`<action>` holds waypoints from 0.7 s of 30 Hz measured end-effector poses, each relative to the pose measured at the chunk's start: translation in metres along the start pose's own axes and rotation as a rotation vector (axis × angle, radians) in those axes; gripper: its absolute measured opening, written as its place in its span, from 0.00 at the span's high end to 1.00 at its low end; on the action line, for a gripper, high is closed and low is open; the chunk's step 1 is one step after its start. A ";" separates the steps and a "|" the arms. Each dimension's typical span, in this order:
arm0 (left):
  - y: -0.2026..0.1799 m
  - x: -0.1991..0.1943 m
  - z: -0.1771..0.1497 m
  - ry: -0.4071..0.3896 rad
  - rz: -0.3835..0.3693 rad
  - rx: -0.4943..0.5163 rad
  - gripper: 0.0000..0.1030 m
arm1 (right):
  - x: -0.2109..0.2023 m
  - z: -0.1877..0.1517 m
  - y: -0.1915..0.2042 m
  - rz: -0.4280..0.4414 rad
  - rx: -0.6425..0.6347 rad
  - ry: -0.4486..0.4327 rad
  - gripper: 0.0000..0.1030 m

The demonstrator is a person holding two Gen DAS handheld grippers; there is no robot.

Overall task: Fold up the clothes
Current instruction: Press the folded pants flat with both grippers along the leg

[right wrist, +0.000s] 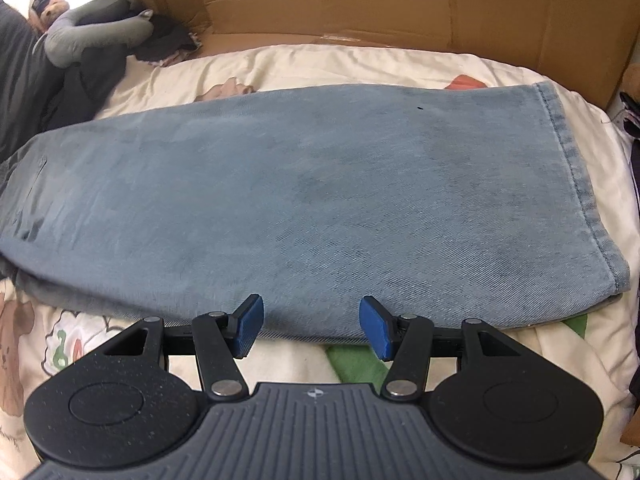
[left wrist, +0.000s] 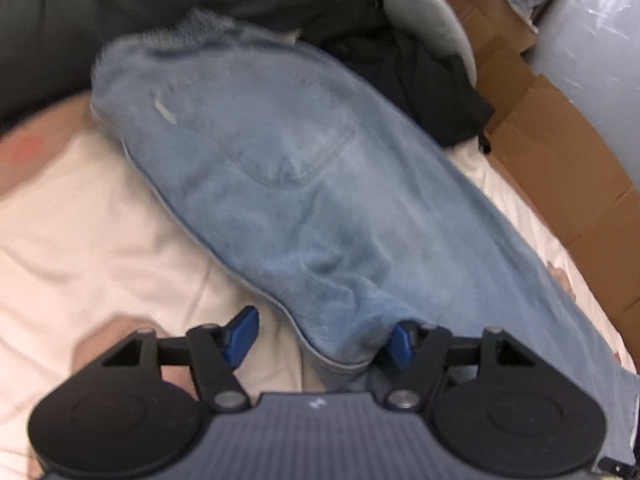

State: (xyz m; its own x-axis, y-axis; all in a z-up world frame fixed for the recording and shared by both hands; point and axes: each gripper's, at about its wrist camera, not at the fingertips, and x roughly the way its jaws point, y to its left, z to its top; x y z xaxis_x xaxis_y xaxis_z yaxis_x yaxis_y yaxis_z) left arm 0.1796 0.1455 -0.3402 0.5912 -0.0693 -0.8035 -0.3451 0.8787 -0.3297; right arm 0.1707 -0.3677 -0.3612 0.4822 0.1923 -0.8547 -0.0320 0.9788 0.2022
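A pair of light-blue jeans (right wrist: 304, 200) lies flat on a cream printed bedsheet (right wrist: 320, 68), folded lengthwise so that 1 leg covers the other, hem (right wrist: 568, 168) toward 3 o'clock in the right wrist view. This flat, doubled layout probably prepares the next crosswise fold.

The right gripper (right wrist: 312, 326) hovers at 6 o'clock over the near long edge, jaws parted and empty, blue pads (right wrist: 250, 326) clear of the denim.

In the left wrist view the same jeans (left wrist: 288, 184) run from 11 o'clock to 5 o'clock, a back pocket (left wrist: 296, 156) uppermost. The left gripper (left wrist: 322, 338) stands spread at 6 o'clock. A folded corner of denim sits between its pads, against the right one; the left pad (left wrist: 242, 336) is apart from the cloth, so nothing is clamped.

Cardboard (right wrist: 400, 0) walls the bed's far side at 12 o'clock. Dark clothing (left wrist: 420, 80) and a grey neck pillow (right wrist: 96, 28) lie at 10 o'clock.
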 end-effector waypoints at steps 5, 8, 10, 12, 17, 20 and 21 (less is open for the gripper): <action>-0.004 0.009 -0.016 0.040 0.020 0.071 0.43 | 0.007 0.002 -0.003 -0.006 0.009 0.001 0.42; -0.005 0.007 -0.017 0.070 0.008 0.120 0.72 | 0.008 0.002 -0.003 -0.004 0.010 0.003 0.42; -0.003 0.004 -0.012 0.097 -0.006 0.123 0.78 | 0.008 0.002 -0.004 -0.002 0.009 0.004 0.42; -0.002 -0.001 -0.006 0.119 -0.019 0.136 0.81 | 0.008 0.001 -0.005 -0.002 0.003 0.006 0.42; -0.002 -0.020 0.009 0.151 -0.035 0.236 0.85 | 0.006 0.001 -0.009 -0.016 0.009 0.006 0.42; 0.000 -0.024 0.011 0.175 -0.025 0.297 0.85 | 0.005 0.001 -0.013 -0.032 0.021 0.003 0.42; -0.001 -0.023 0.010 0.189 -0.019 0.304 0.85 | 0.004 0.000 -0.015 -0.036 0.031 0.001 0.42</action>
State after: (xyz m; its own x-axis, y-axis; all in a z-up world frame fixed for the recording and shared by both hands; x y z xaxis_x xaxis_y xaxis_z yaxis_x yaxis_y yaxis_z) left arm 0.1735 0.1513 -0.3165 0.4401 -0.1485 -0.8856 -0.0856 0.9748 -0.2060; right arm 0.1735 -0.3815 -0.3676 0.4819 0.1575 -0.8619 0.0124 0.9824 0.1864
